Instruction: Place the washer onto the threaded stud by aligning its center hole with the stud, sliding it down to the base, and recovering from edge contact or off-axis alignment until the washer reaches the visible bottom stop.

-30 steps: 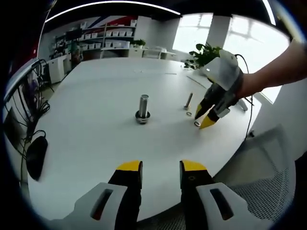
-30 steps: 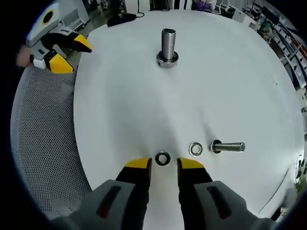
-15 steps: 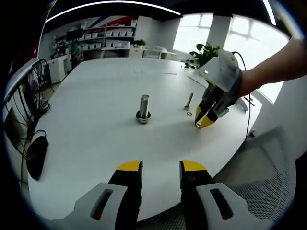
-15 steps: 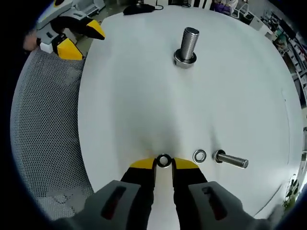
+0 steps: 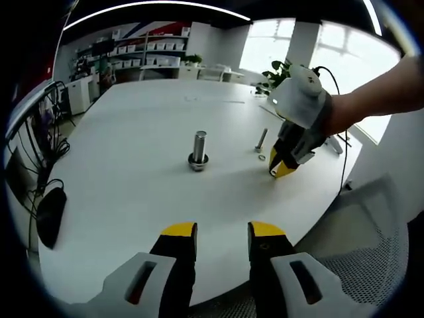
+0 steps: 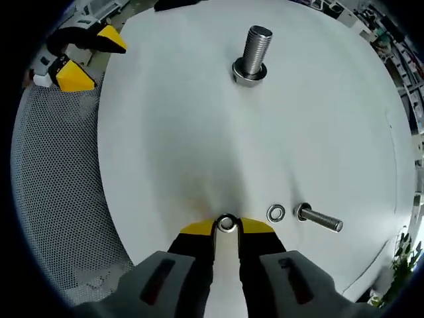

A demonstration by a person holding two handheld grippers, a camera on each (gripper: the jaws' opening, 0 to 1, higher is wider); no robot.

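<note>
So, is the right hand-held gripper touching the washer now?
Touching. In the right gripper view, the right hand-held gripper has both yellow tips pressed against the washer on the table, with no gap on either side.

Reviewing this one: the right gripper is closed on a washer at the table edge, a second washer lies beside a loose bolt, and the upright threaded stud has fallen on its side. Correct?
Not quite: the threaded stud stands upright on the table, as the right gripper view shows. The rest holds: the right gripper is closed on a washer, and a second washer lies beside the loose bolt.
</note>
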